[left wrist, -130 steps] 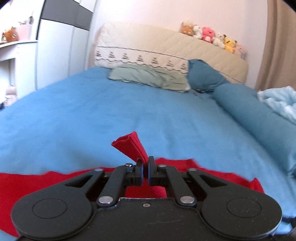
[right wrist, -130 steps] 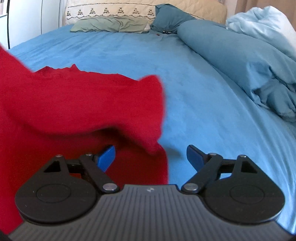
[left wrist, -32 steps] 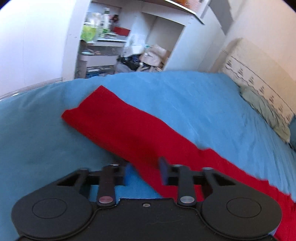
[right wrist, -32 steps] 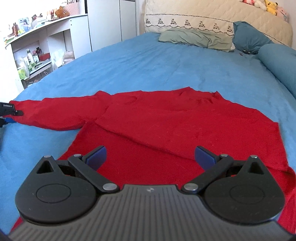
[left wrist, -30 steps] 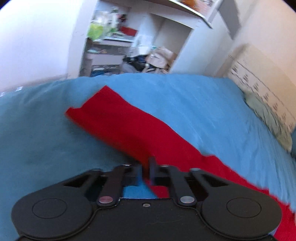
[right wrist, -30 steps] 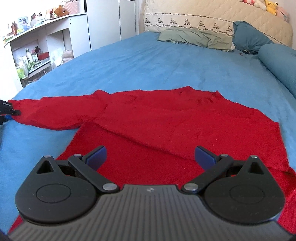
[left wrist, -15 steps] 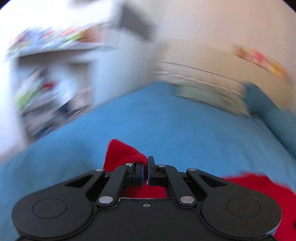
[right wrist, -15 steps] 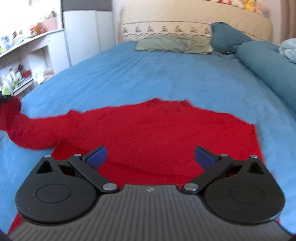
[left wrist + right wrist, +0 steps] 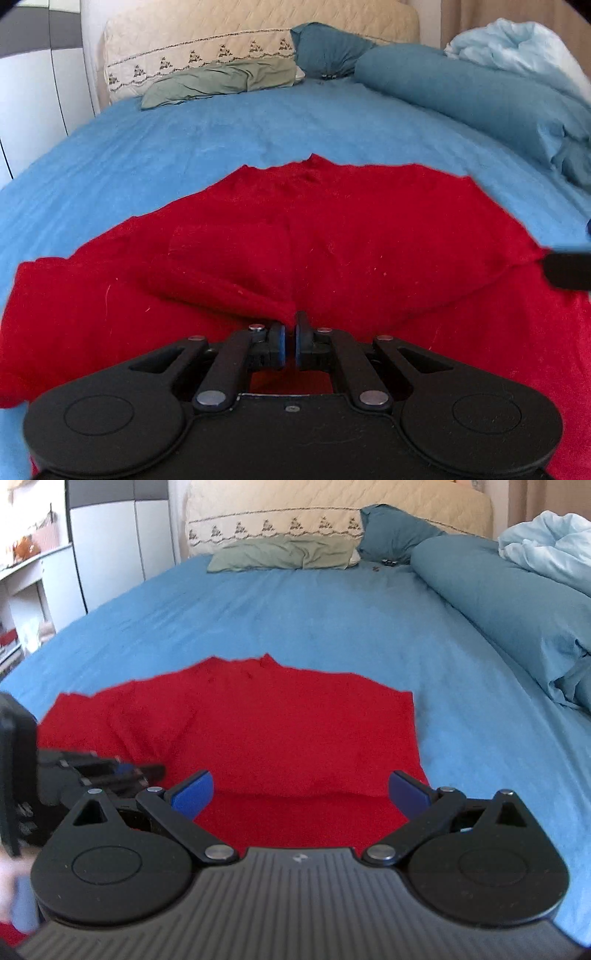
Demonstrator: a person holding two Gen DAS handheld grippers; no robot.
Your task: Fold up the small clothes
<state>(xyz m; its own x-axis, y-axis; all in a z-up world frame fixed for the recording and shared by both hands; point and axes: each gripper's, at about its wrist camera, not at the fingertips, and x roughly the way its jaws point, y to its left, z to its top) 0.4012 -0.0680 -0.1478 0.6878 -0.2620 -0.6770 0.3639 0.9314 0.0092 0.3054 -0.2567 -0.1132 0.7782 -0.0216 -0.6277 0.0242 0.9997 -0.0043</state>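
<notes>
A red long-sleeved top [image 9: 351,229] lies spread on the blue bedsheet [image 9: 184,147], its neck pointing toward the headboard. My left gripper [image 9: 290,332] is shut on the red sleeve [image 9: 229,288], which is drawn in over the body of the top. In the right wrist view the top [image 9: 280,731] lies ahead and the left gripper [image 9: 147,770] shows at the left over the cloth. My right gripper [image 9: 299,794] is open and empty, low over the near part of the top.
A green pillow [image 9: 221,83] and a teal cushion [image 9: 325,48] lie at the beige headboard [image 9: 258,22]. A teal bolster [image 9: 498,602] and a pale blue duvet [image 9: 550,546] run along the right side. White wardrobe and shelves [image 9: 110,542] stand left of the bed.
My left gripper closed on the sleeve at the far left and swung it in over the body of the top. My right gripper stayed open and moved closer over the top.
</notes>
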